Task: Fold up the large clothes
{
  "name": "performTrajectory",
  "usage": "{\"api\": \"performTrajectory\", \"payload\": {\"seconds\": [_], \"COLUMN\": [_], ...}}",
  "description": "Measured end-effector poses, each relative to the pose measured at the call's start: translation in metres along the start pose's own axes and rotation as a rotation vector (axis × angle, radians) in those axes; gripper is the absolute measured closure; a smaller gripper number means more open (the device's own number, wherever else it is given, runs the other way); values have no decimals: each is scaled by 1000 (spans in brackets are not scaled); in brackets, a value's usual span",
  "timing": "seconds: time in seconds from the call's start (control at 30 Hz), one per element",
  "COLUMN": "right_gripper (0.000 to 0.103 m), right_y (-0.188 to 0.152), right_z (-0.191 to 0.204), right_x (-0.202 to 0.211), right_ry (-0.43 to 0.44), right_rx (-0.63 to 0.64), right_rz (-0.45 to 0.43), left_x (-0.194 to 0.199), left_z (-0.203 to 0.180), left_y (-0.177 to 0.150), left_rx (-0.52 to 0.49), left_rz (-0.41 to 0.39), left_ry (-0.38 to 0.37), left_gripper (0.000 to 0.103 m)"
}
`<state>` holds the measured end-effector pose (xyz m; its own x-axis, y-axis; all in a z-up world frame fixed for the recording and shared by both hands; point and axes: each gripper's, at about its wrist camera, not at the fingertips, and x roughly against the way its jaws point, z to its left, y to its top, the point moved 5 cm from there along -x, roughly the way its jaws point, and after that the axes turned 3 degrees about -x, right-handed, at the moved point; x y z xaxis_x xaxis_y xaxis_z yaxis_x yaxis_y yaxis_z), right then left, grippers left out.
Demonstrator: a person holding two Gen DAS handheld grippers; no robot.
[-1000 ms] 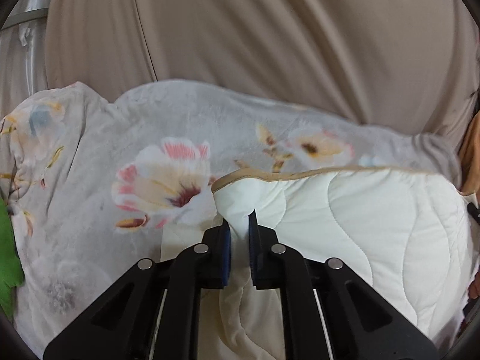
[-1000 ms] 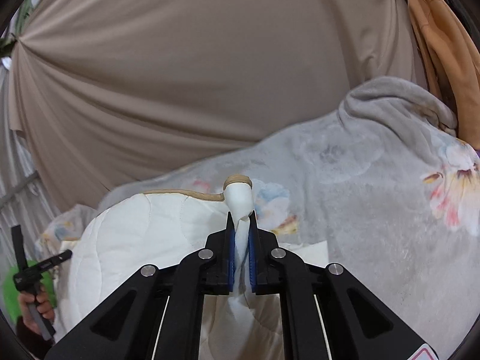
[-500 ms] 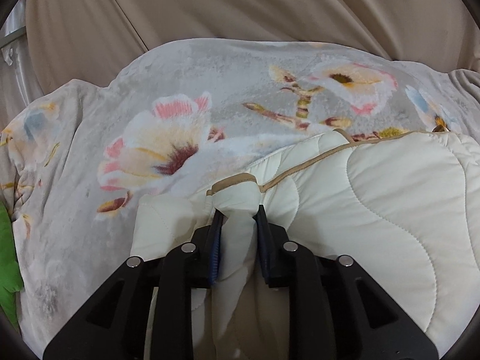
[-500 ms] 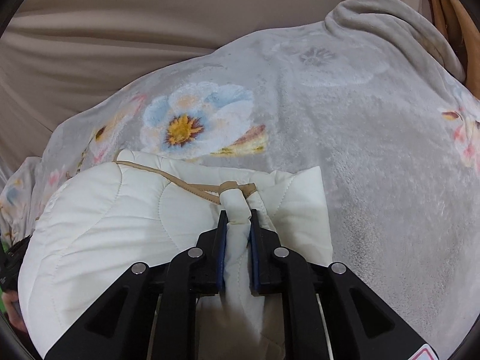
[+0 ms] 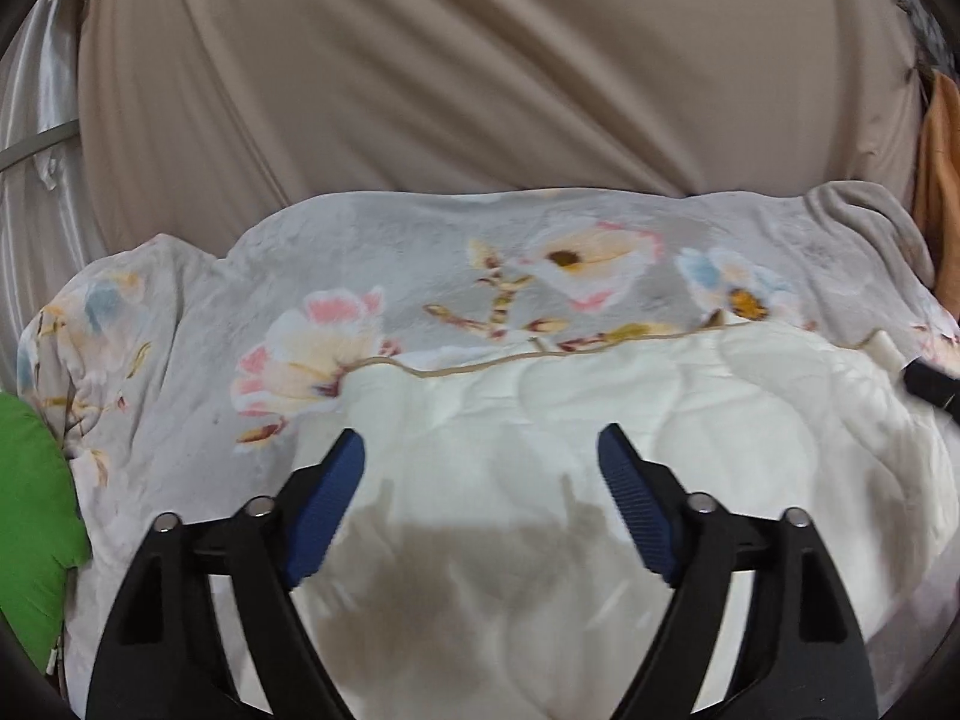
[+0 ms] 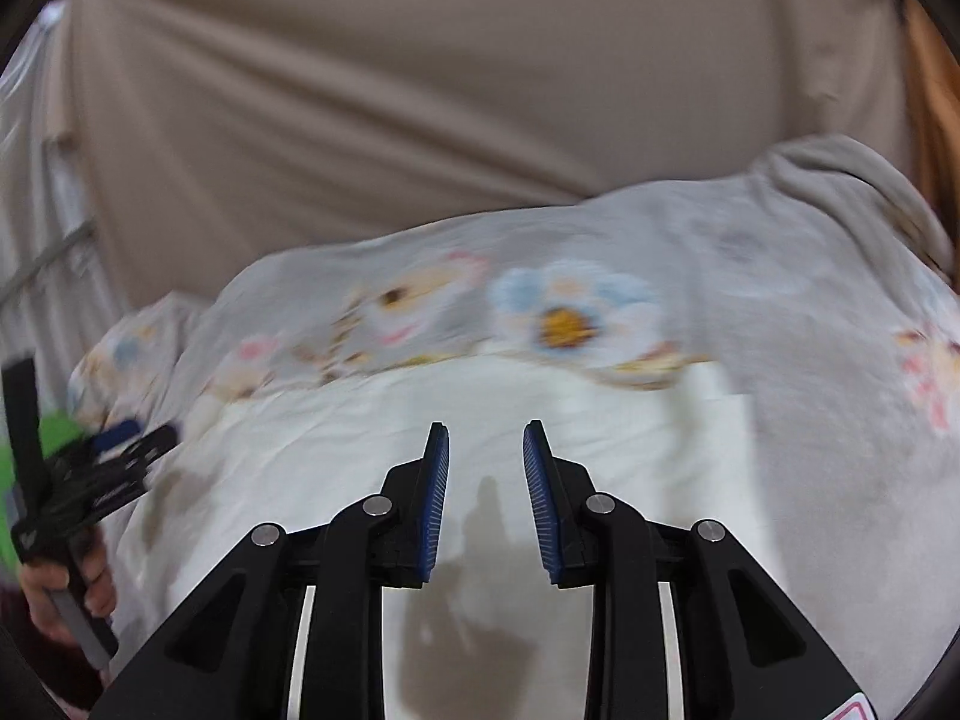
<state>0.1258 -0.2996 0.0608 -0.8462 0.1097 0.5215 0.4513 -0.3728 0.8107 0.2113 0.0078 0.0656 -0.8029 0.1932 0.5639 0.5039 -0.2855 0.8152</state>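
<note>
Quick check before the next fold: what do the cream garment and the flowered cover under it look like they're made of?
Cream garment: looks like quilted, padded fabric, matte, with wavy stitch lines and a tan piped edge; probably synthetic fill, though that can't be confirmed. Flowered cover: looks like soft plush fleece, with a fuzzy grey nap and printed blossoms. Both tools hang open above the garment.

My left gripper (image 5: 480,456) is black with dark blue ribbed pads (image 5: 327,501); my right gripper (image 6: 485,450) matches, black with blue pads (image 6: 437,498). The quilted garment (image 5: 600,420) is cream-white, stitched in wavy lines and edged with a tan trim (image 5: 456,369). Under it, the fleece blanket (image 5: 420,252) is pale grey, printed with pink-and-cream flowers, a blue flower with a yellow centre and brownish stems. The curtain (image 5: 480,72) behind is plain beige. A bright green cushion (image 5: 30,516) sits at the left, an orange cloth (image 5: 939,180) at the right
</note>
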Motion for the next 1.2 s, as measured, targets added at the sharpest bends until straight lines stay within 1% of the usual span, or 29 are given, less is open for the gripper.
{"api": "performTrajectory", "payload": {"seconds": [0.07, 0.17, 0.27, 0.37, 0.4, 0.47, 0.5, 0.57, 0.63, 0.73, 0.8, 0.87, 0.9, 0.93, 1.0, 1.03, 1.07, 1.13, 1.17, 1.2], "right_gripper": [78, 80, 80, 81, 88, 91, 94, 96, 103, 103, 103, 103, 103, 103, 103, 103, 103, 103, 103, 98], "right_y": [-17, -49, -74, -88, -89, -90, -89, -88, -86, -83, -80, -76, -75, -75, -77, -76, -75, -70, -66, -58], "right_z": [35, 78, 100, 105, 100, 88, 80, 63, 43, 10, -13, -38, -53, -66, -90, -98, -105, -114, -116, -114], "right_x": [-6, -16, -23, -30, -32, -35, -36, -34, -29, -19, -12, -8, -5, -3, 3, 6, 9, 19, 26, 30], "right_ry": [40, 110, 137, 130, 128, 122, 116, 92, 63, 18, -33, -88, -137, -169, -215, -219, -218, -269, -294, -298], "right_rx": [63, 131, 185, 206, 200, 172, 150, 115, 73, 7, -29, -59, -73, -83, -122, -148, -171, -195, -195, -191], "right_rz": [27, 92, 141, 158, 162, 178, 182, 182, 170, 150, 132, 117, 110, 106, 106, 106, 104, 86, 71, 50], "left_x": [0, -8, -15, -26, -29, -34, -36, -37, -37, -38, -39, -40, -40, -40, -38, -36, -33, -25, -21, -19], "left_z": [-12, -24, -30, -33, -32, -30, -29, -26, -24, -21, -14, -3, 5, 12, 27, 36, 45, 65, 71, 74], "left_y": [-3, -16, -28, -40, -44, -49, -51, -54, -56, -60, -64, -68, -71, -74, -77, -78, -77, -70, -63, -54], "left_rx": [-12, -10, -3, -13, -9, 0, 4, 6, 3, 4, 11, 23, 34, 43, 56, 63, 75, 79, 79, 84], "left_rz": [11, 63, 102, 137, 143, 152, 155, 154, 153, 152, 151, 153, 156, 161, 164, 164, 164, 142, 120, 102], "left_ry": [-12, -28, -44, -21, -13, -7, -5, 1, 4, -1, 0, 2, -10, -17, 15, 29, 57, 149, 172, 174], "left_gripper": [19, 19, 19, 19, 18, 14, 14, 13, 13, 13, 12, 10, 10, 9, 9, 9, 10, 11, 11, 11]}}
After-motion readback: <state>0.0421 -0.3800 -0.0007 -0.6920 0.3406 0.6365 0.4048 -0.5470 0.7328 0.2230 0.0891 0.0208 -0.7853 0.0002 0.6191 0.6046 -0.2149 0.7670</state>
